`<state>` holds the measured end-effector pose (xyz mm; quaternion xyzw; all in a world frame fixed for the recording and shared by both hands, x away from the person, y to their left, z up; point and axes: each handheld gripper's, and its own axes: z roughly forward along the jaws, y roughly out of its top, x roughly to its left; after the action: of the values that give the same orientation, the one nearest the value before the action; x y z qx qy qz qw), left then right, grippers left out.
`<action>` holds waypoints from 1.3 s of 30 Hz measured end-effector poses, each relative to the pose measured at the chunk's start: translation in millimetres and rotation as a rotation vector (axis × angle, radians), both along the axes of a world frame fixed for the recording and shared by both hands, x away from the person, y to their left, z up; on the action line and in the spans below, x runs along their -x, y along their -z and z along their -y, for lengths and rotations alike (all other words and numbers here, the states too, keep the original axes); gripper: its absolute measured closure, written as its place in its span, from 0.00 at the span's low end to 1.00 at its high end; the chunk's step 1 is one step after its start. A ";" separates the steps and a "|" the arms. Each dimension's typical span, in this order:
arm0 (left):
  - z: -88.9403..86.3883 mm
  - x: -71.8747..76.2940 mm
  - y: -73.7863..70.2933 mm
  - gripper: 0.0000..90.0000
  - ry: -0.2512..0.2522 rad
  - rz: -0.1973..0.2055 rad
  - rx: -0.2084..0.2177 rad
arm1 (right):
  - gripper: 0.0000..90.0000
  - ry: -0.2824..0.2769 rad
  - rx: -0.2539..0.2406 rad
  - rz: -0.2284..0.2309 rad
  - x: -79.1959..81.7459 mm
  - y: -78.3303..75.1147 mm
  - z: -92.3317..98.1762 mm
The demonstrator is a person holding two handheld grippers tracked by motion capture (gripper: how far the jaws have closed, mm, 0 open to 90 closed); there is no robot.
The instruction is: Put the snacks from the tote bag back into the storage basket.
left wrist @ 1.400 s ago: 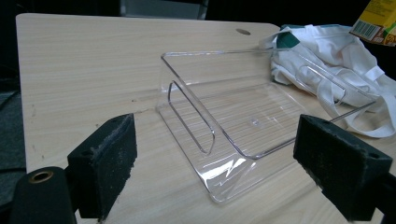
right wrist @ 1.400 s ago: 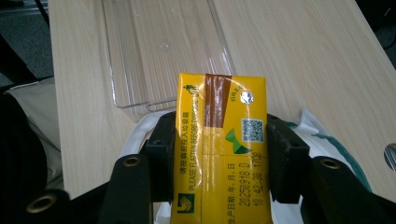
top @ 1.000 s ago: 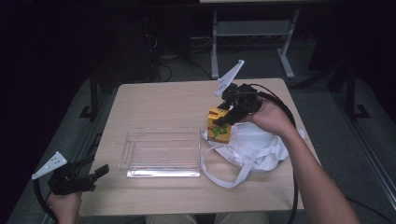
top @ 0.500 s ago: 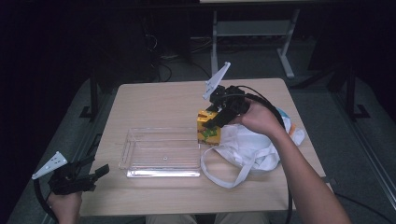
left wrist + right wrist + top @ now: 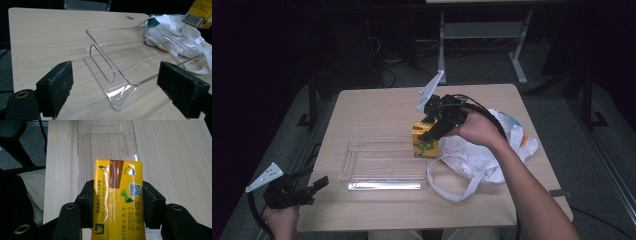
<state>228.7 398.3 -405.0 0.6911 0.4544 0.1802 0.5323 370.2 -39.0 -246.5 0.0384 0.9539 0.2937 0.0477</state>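
The right gripper (image 5: pixel 430 131) has swung leftward off the white bag (image 5: pixel 482 150), jaws clamped on the yellow carton (image 5: pixel 117 200), now beside the clear tray (image 5: pixel 384 165) (presumably its destination); left gripper (image 5: pixel 314 186) waits wide.

A pale wooden table (image 5: pixel 372 110) fills the middle of the frame, with a white metal frame (image 5: pixel 482 31) at upper centre and dark cables (image 5: pixel 384 75) on grey floor (image 5: pixel 562 75) behind it.

Left tool (image 5: pixel 113 92) jaws wide apart; clear tray (image 5: pixel 130 62) ahead, white bag (image 5: pixel 190 47) beyond it.
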 end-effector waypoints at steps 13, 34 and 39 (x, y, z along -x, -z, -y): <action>-0.7 -0.1 -0.3 0.14 0.002 0.003 -0.004 | 0.58 -0.038 0.007 -0.006 3.9 1.7 -18.7; -1.1 0.3 -0.6 0.14 -0.001 0.004 -0.003 | 0.58 -0.082 0.008 -0.023 9.9 13.7 -38.8; -0.9 0.5 -0.7 0.14 -0.002 0.005 -0.001 | 0.58 -0.083 0.012 -0.028 11.1 18.0 -41.2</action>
<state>228.2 399.2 -404.2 0.6903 0.4538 0.1827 0.5331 359.1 2.2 -264.5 0.0029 0.9570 0.2893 0.0222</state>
